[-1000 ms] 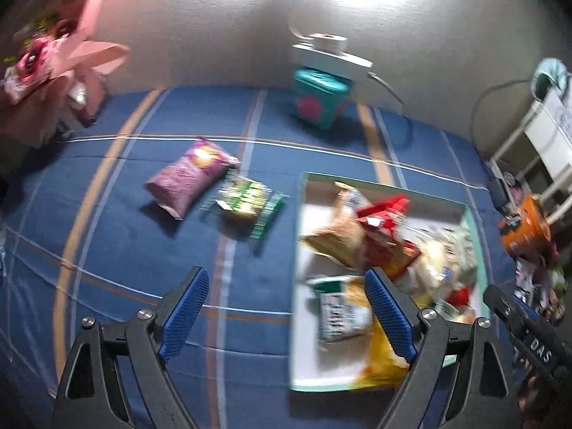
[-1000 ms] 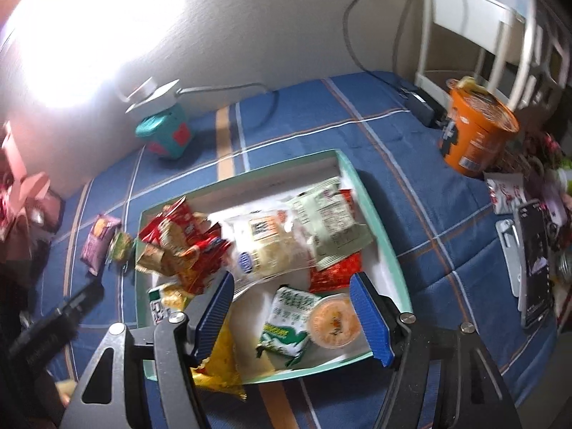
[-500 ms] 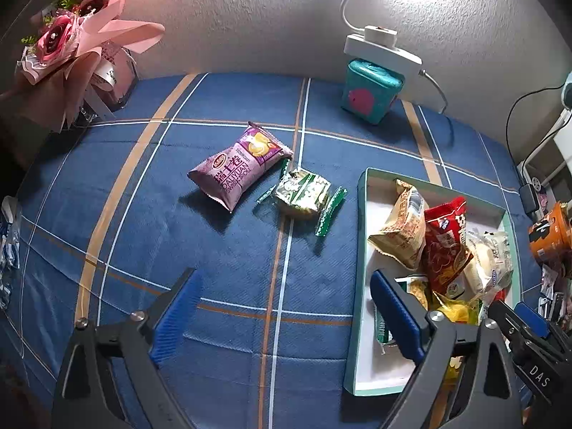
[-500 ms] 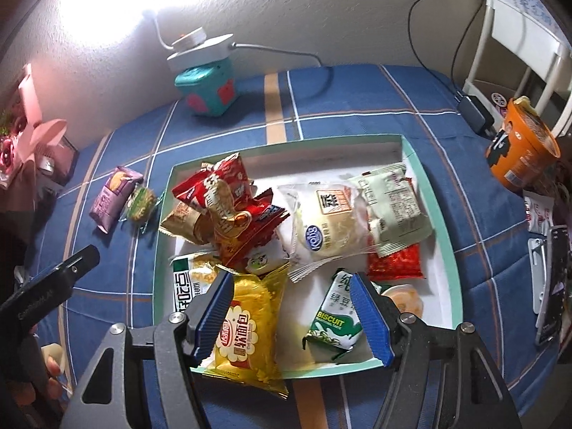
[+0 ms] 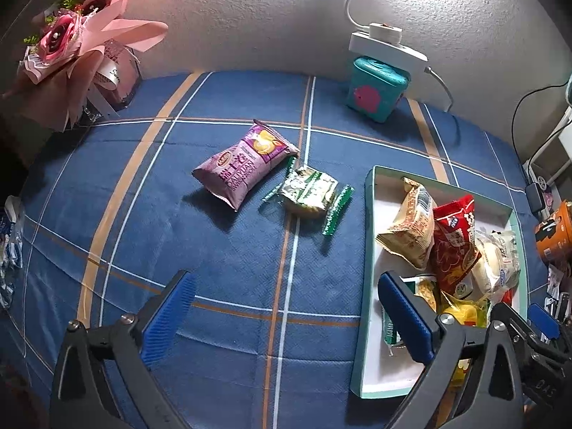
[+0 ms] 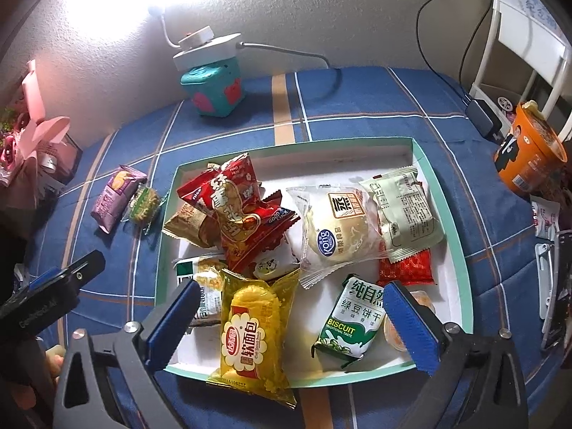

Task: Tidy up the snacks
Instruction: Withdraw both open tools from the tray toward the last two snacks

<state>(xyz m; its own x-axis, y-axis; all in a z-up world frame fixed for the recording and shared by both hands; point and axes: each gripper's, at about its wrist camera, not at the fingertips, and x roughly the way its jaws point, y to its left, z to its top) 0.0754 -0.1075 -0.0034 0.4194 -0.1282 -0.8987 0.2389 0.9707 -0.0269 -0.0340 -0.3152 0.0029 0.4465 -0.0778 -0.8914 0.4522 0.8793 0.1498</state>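
Left tool (image 5: 286, 316): wide open, empty, above blue cloth.
Right tool (image 6: 293, 321): wide open, empty, over tray (image 6: 443, 207).
Purple packet (image 5: 245, 171): beside green packet (image 5: 309, 193), outside tray.

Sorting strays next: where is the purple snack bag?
Left wrist view: the purple snack bag lies on the blue cloth, outside the tray, just left of the green packet.

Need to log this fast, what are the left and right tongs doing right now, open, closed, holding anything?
Left tongs: open, holding nothing, above the blue cloth.
Right tongs: open, holding nothing, over the snack tray.
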